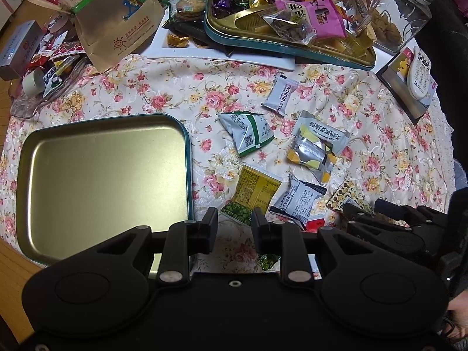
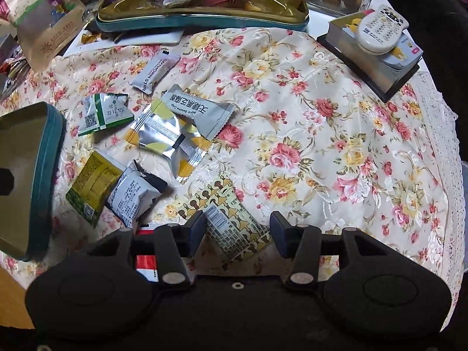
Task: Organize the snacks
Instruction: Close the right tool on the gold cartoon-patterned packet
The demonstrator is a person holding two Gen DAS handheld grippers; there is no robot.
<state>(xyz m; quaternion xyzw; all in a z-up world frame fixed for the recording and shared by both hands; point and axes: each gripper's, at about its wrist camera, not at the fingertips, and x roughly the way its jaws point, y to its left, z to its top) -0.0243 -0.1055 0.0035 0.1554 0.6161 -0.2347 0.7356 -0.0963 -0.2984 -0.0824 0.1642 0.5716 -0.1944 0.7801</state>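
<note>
An empty gold tin point(image 1: 102, 181) with a teal rim lies on the floral cloth at the left. My left gripper point(image 1: 234, 225) hovers open beside the tin's right edge, nothing between its fingers. Loose snack packets lie to its right: a grey hawthorn strip point(image 1: 279, 95), a green-white pack point(image 1: 248, 133), a grey sesame crisp pack point(image 1: 321, 134), a yellow pea pack point(image 1: 254, 196) and a grey-white pack point(image 1: 298, 201). My right gripper point(image 2: 238, 228) points down, its jaws straddling a gold-and-brown patterned packet point(image 2: 231, 222) that lies flat on the cloth. The pads do not visibly squeeze it.
A second teal-rimmed tin point(image 1: 263, 42) heaped with sweets stands at the back, next to a glass cookie jar point(image 1: 400, 14). A brown paper bag point(image 1: 117, 14) is at back left. A box with a white case point(image 2: 380, 29) sits at back right. A red-white packet point(image 2: 146, 260) lies under my right gripper.
</note>
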